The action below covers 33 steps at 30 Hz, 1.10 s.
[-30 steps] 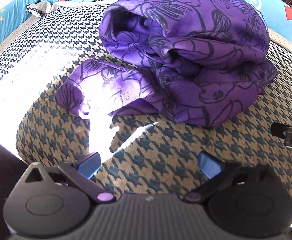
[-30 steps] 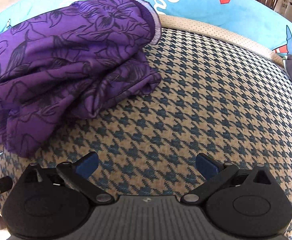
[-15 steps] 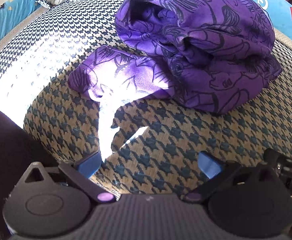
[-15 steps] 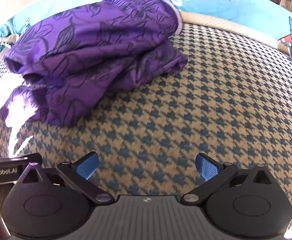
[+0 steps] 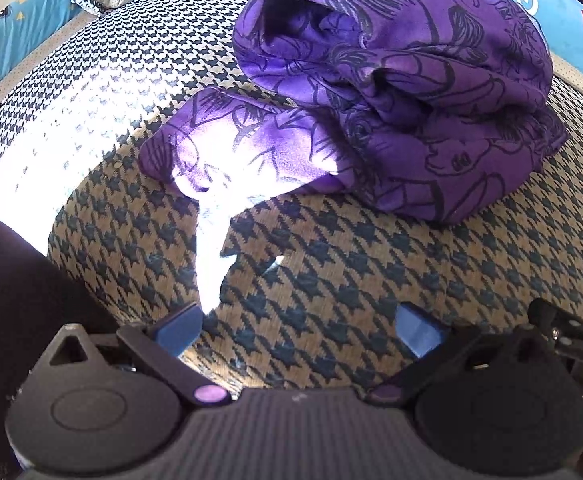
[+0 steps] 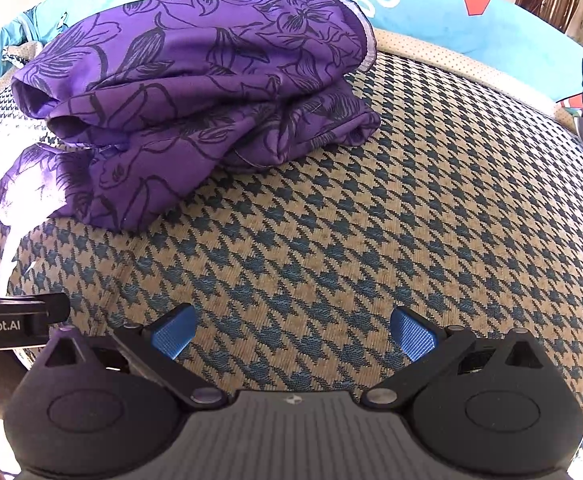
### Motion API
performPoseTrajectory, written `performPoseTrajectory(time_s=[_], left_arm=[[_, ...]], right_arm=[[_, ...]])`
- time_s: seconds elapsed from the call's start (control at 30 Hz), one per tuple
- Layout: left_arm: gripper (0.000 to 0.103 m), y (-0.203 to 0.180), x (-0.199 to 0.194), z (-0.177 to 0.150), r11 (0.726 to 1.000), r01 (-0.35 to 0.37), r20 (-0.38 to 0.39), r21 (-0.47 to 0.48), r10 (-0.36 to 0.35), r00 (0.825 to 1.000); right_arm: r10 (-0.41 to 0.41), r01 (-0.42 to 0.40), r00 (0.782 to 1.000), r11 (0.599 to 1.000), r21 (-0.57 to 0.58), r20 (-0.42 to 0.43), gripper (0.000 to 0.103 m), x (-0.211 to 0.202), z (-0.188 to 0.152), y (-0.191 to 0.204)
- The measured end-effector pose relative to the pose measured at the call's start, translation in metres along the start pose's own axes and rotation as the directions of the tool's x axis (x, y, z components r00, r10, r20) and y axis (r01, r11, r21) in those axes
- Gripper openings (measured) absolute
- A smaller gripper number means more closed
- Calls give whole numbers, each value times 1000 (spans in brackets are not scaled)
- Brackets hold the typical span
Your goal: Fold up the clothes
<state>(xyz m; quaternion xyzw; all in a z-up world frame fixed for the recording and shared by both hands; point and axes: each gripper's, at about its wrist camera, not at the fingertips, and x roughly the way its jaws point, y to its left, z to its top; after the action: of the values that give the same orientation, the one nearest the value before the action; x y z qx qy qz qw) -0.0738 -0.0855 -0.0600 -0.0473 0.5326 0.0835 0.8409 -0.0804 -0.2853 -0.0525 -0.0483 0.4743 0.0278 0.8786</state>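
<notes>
Purple garment [image 5: 403, 92] bunched on houndstooth cushion [image 6: 371, 240], blue bedding [image 6: 431, 12] behind

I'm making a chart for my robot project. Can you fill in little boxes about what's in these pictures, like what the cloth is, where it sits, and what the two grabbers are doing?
cloth: purple garment with dark flower outlines, bunched in a loose folded heap
resting on: houndstooth cushion
behind: blue printed fabric
left gripper: open, empty, apart from the garment
right gripper: open, empty, apart from the garment
light: bright sun patch on the garment's near left flap
</notes>
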Motion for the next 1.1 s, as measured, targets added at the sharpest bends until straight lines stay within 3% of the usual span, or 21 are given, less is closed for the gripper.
performPoseTrajectory(time_s=[1.1], left_arm=[[103,2,1,-1,1000,6,-2,11,-6,1000]], right_arm=[[-4,4,1000,1000,-19,-12,103,5,0,6]])
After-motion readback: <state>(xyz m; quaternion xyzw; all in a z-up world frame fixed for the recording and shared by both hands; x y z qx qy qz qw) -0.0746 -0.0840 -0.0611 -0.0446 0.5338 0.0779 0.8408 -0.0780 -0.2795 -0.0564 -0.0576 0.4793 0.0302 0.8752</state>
